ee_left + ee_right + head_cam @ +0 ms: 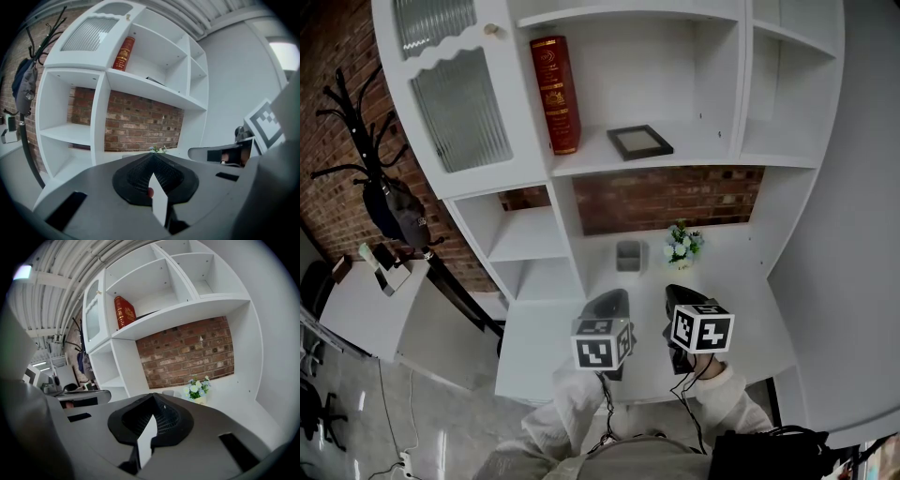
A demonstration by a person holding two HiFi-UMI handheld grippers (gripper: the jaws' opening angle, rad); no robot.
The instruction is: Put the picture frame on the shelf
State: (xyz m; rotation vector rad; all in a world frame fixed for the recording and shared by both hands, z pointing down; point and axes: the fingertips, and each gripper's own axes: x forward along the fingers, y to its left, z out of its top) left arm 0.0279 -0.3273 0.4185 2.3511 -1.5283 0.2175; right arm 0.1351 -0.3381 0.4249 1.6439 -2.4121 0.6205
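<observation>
Your left gripper [610,302] hangs low over the tabletop [539,347], jaws together on nothing, since I judge nothing is left to carry. Up at its 12 o'clock the red book [556,94] stands upright on the shelf [708,141], and the picture frame [639,142] lies flat at the book's 3 o'clock, near but apart. Your right gripper [680,295], at 3 o'clock of the left, is likewise closed and empty, so the task looks done
</observation>
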